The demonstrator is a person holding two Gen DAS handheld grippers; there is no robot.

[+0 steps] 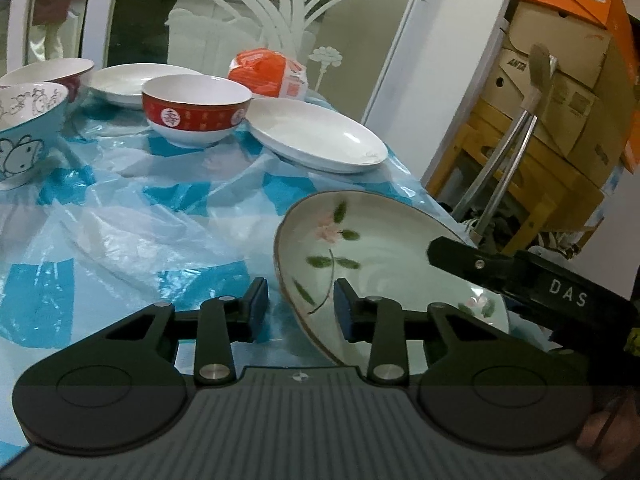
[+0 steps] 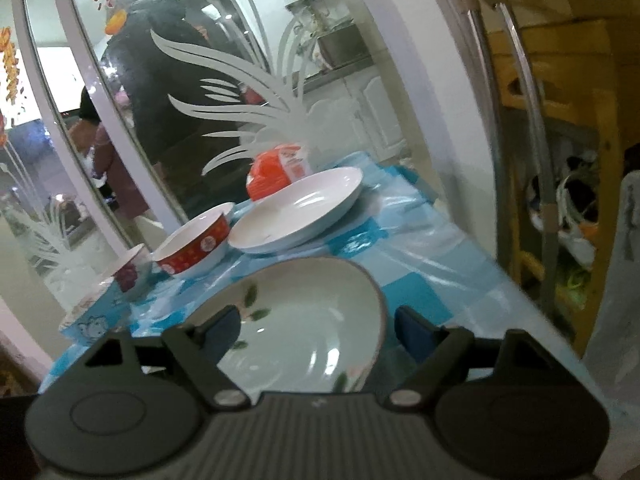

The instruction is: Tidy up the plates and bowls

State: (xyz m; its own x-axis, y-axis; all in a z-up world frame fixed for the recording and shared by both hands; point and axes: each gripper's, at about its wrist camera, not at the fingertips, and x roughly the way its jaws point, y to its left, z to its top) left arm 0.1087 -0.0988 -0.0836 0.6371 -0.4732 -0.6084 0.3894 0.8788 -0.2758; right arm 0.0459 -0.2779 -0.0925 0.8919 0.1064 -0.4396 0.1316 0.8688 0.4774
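Note:
A pale green flowered plate (image 1: 372, 248) is tilted, its left rim standing between the fingers of my left gripper (image 1: 301, 306); the jaws are apart and I see no firm pinch. It also shows in the right wrist view (image 2: 308, 320), lying between the wide-open fingers of my right gripper (image 2: 316, 330), whose finger (image 1: 520, 276) reaches over the plate's right side. Further back stand a white plate (image 1: 320, 136), a red bowl (image 1: 196, 110), another white plate (image 1: 132, 80), a maroon-rimmed bowl (image 1: 52, 74) and a blue cartoon bowl (image 1: 24, 128).
A blue-and-white plastic sheet (image 1: 140, 220) covers the table. An orange bag (image 1: 268, 70) lies at the back by a frosted glass door. Stacked cardboard boxes (image 1: 560, 92), a wooden stool and a metal-handled tool (image 1: 504, 160) stand off the right table edge.

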